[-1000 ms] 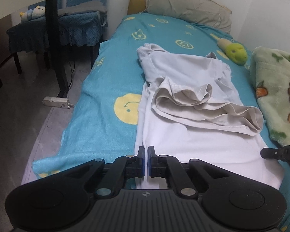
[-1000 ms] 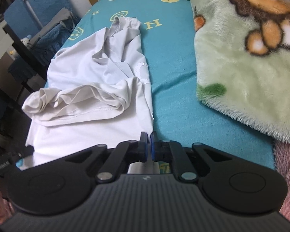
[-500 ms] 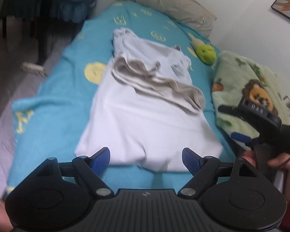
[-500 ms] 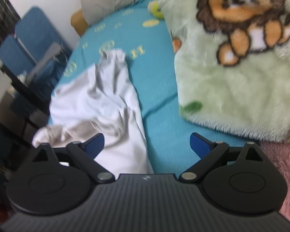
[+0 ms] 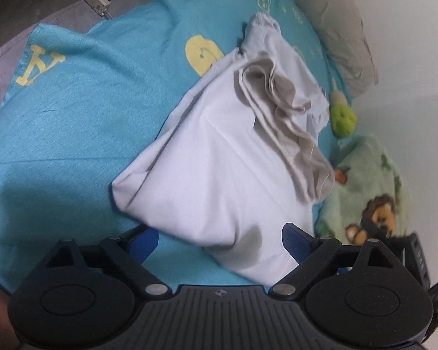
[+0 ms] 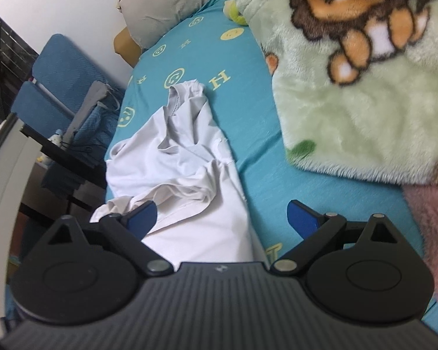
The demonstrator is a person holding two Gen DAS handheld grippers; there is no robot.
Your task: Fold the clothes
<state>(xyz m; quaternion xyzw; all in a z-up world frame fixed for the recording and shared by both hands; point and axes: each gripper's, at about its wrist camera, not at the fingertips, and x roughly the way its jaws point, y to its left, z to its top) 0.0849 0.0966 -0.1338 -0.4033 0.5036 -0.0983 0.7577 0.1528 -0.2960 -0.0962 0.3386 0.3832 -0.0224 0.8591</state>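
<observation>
Both claws, left claw [image 5: 220, 240] and right claw [image 6: 222, 218], gape empty over the half-folded white shirt [image 5: 219, 157], so regripping its near edge seems next.

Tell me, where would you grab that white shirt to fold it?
Probably the near hem corners of the white shirt, coming from the foot of the bed. That end lies flat and smooth, while the far end is bunched; both open grippers, left and right, already face it.

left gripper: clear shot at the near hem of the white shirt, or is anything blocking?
Probably yes. The left gripper is open right above the white shirt's near hem, with nothing lying between them on the blue bedsheet.
</observation>
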